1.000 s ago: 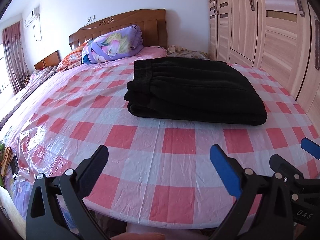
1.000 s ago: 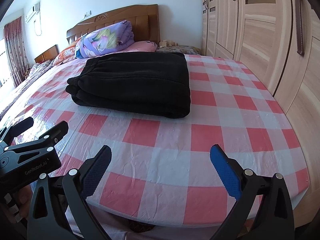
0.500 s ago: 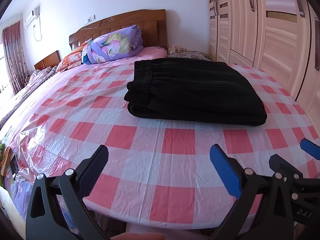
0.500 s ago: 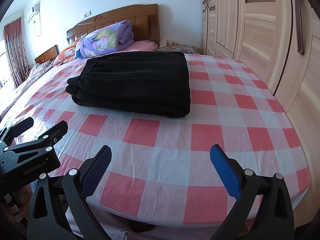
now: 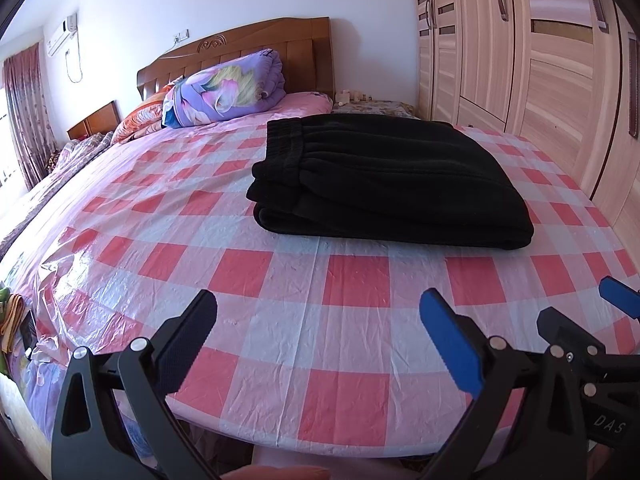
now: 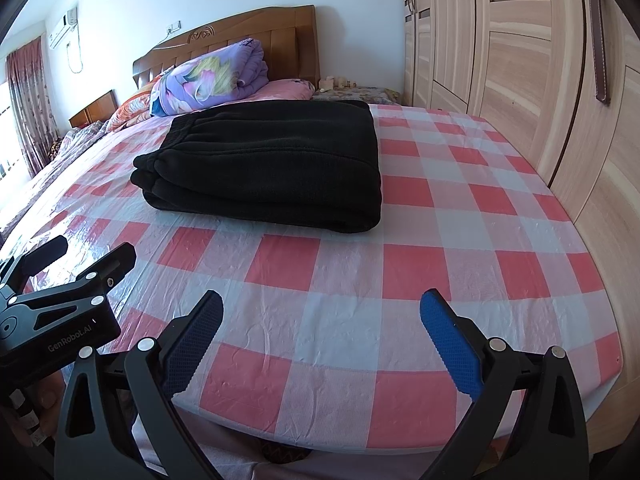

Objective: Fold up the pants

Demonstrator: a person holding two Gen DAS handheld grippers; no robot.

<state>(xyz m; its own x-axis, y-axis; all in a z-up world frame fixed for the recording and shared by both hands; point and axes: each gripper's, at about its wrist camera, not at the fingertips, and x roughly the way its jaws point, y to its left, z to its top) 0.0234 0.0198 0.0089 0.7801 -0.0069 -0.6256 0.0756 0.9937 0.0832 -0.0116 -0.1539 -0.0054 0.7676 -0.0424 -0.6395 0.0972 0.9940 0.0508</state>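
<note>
Hovering wide-open at the bed's [image 5: 320, 280] near edge, both left gripper [image 5: 318, 338] and right gripper [image 6: 320, 336] empty, black folded pants [image 5: 384, 180] lying ahead beyond the fingers, long axis crosswise, neither gripper clearly nearer.

Bright daylight from window [image 5: 6, 136] at left edge; glare on plastic bed cover [image 5: 68, 264] lower left. Sharp focus; fisheye bending, dark corner vignetting.

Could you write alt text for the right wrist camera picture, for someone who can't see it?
Black pants, folded into a thick neat stack, lie on a bed covered by a red-and-white checked sheet. In the foreground the right hand-held gripper hangs open and empty over the bed's near edge, with the left hand-held gripper at the lower left. A wooden wardrobe stands on the right.
</note>
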